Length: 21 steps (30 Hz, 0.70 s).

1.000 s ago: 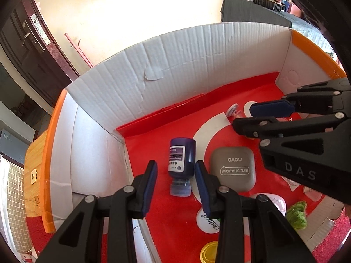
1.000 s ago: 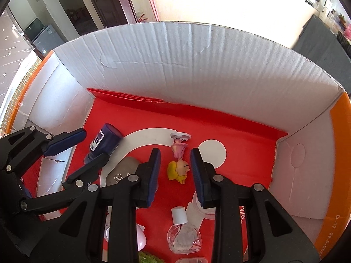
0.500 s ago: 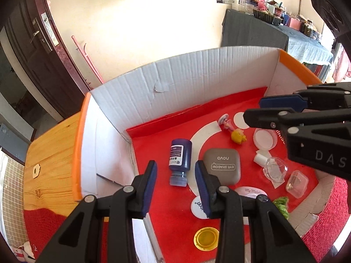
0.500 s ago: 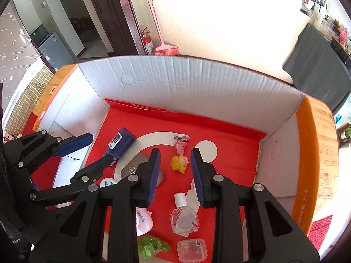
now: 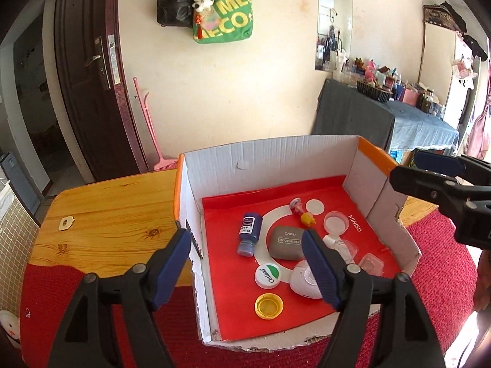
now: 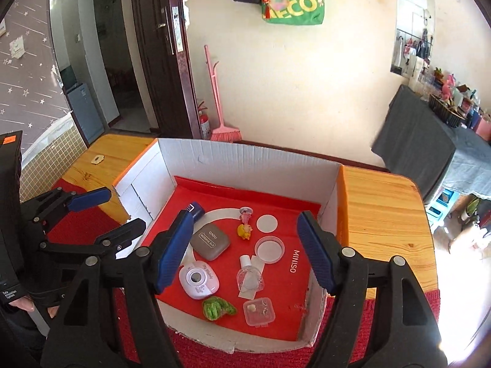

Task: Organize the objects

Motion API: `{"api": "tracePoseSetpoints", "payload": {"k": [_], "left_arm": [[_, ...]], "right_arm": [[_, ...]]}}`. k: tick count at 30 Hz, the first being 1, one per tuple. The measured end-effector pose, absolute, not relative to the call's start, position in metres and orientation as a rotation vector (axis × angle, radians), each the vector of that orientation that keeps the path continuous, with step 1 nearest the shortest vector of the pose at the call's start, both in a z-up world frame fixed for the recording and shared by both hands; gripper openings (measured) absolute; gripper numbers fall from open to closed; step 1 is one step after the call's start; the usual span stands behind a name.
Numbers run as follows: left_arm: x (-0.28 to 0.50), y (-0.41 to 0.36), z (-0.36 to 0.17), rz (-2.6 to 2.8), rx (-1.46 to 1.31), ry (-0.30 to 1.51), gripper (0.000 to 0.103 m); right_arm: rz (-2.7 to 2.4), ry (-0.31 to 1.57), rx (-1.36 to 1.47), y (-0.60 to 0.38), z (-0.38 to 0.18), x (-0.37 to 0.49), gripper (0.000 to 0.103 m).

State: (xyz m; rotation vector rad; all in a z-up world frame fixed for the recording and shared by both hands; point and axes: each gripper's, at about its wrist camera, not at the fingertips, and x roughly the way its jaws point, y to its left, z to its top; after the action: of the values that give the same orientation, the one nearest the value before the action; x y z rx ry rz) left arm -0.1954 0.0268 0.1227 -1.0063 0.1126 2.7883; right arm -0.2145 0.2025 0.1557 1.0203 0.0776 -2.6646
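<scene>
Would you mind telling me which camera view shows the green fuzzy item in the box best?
The right wrist view: the green fuzzy item lies in plain sight near the box's front edge. In the left wrist view it cannot be seen, apparently hidden behind that gripper's finger.

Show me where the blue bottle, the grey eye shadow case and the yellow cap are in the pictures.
blue bottle [image 5: 250, 230]: left wrist view, on its label.
grey eye shadow case [image 6: 210, 241]: right wrist view, on its lid.
yellow cap [image 5: 269, 305]: left wrist view, on its hollow middle.

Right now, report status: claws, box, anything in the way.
Left claw and right claw both opening, empty, above the box. Blue bottle, eye shadow case, small items lie inside. Nothing in the way.
</scene>
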Motion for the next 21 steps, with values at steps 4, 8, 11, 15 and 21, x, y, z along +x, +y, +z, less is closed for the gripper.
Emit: {"api": "tracePoseSetpoints", "payload": {"k": [4, 8, 11, 15, 21], "left_arm": [[-0.169, 0.02, 0.127, 2.846, -0.864, 0.093, 0.093], [-0.156, 0.019, 0.117, 2.855, -0.782, 0.006, 0.101], [-0.155, 0.023, 0.104, 2.881, -0.721, 0.006, 0.103], [-0.164, 0.029, 0.082, 2.877, -0.754, 0.034, 0.103], [-0.172, 0.024, 0.064, 2.921, -0.739, 0.022, 0.103]], "right_arm": [[-2.733, 0.036, 0.908, 0.214, 0.156, -0.181, 0.081], [-2.803, 0.082, 0.826, 0.224, 0.151, -0.153, 0.089], [-2.843, 0.117, 0.738, 0.227, 0.14, -0.14, 0.093], [-2.868, 0.116, 0.687, 0.226, 0.111, -0.135, 0.097], [-2.87, 0.067, 0.74, 0.226, 0.076, -0.148, 0.097]]}}
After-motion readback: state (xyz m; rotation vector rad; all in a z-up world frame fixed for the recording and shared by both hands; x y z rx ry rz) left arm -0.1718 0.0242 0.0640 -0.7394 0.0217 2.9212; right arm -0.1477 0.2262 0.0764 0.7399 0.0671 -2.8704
